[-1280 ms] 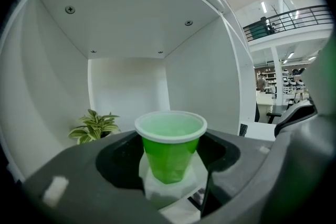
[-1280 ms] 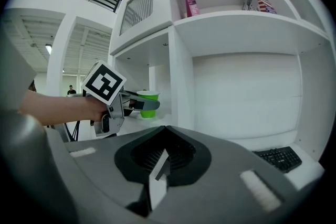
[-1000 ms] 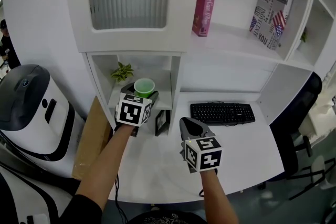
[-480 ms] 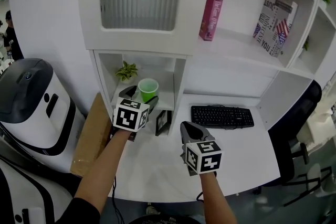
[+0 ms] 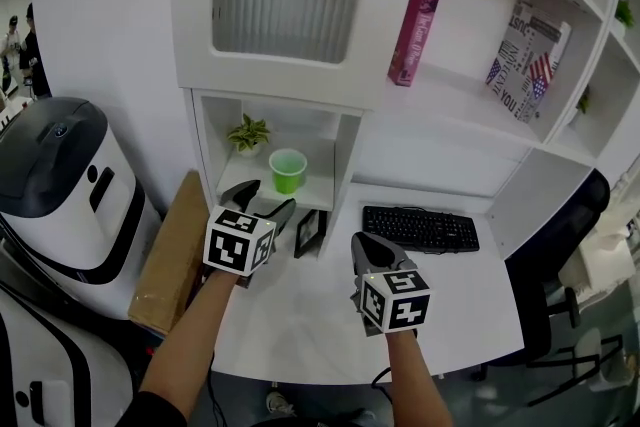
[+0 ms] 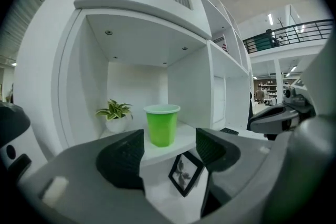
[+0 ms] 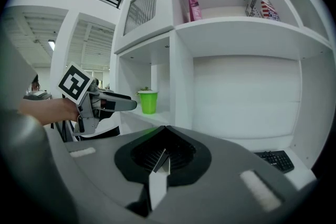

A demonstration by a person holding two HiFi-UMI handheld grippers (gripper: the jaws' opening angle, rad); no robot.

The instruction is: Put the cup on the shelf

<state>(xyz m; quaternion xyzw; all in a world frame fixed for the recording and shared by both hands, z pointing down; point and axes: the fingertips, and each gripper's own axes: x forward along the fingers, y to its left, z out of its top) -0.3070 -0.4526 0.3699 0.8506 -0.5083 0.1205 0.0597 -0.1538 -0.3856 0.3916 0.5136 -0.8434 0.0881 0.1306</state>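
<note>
The green cup (image 5: 287, 170) stands upright on the low shelf (image 5: 305, 197), next to a small potted plant (image 5: 247, 133). In the left gripper view the cup (image 6: 161, 124) sits beyond the jaws, free of both pads. My left gripper (image 5: 262, 202) is open and empty, a little in front of and below the shelf edge. My right gripper (image 5: 366, 251) hovers over the desk to the right, shut with nothing in it. From the right gripper view I see the cup (image 7: 148, 102) with the left gripper (image 7: 113, 105) just short of it, and the right gripper (image 7: 163, 153) with its jaws together.
A small picture frame (image 5: 309, 233) leans below the shelf. A black keyboard (image 5: 420, 228) lies on the white desk (image 5: 300, 315). A pink book (image 5: 417, 20) and a patterned book (image 5: 525, 45) stand on upper shelves. A white machine (image 5: 70, 185) and cardboard box (image 5: 170, 255) stand left; a chair (image 5: 560, 245) stands right.
The left gripper, earlier up at the cup on the shelf, has drawn back and down. The cup stays standing alone. The right gripper hardly moved.
</note>
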